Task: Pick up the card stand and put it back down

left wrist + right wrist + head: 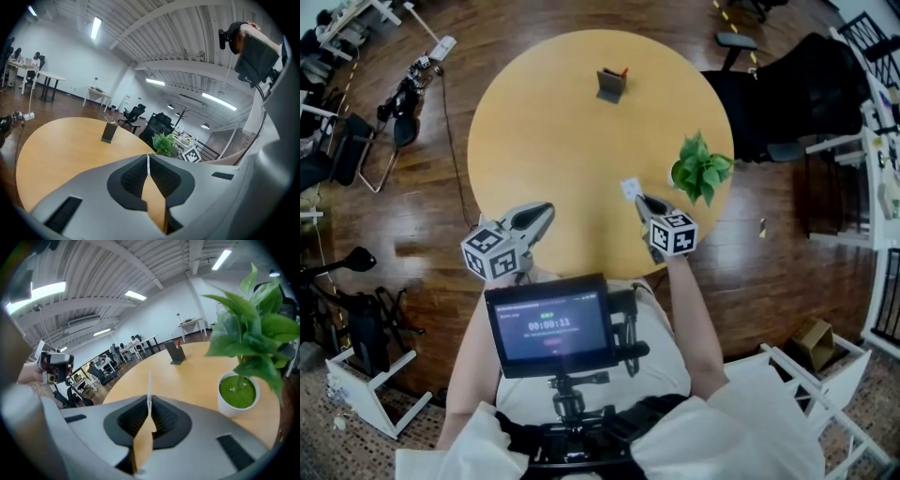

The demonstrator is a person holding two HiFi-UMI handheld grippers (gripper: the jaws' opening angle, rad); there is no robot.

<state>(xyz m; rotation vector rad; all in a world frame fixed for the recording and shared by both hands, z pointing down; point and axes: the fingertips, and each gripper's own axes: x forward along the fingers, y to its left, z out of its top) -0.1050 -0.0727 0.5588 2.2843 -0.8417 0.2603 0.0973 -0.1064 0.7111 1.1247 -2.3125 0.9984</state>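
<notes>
Right gripper (640,201) jaws pinch the small thin white card stand (630,187) over the round wooden bench (544,122), nr the green potted plant (701,169). Left gripper (546,212) jaws pressed together, empty. Prob. lift step; next: lower it level, then let go.

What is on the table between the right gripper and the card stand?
Nothing: in the head view that stretch of table is bare up to the card stand. The right gripper holds a white card; the potted plant stands aside.

The round wooden table (544,141) bears a dark holder (611,84) and a potted plant (701,169).
</notes>
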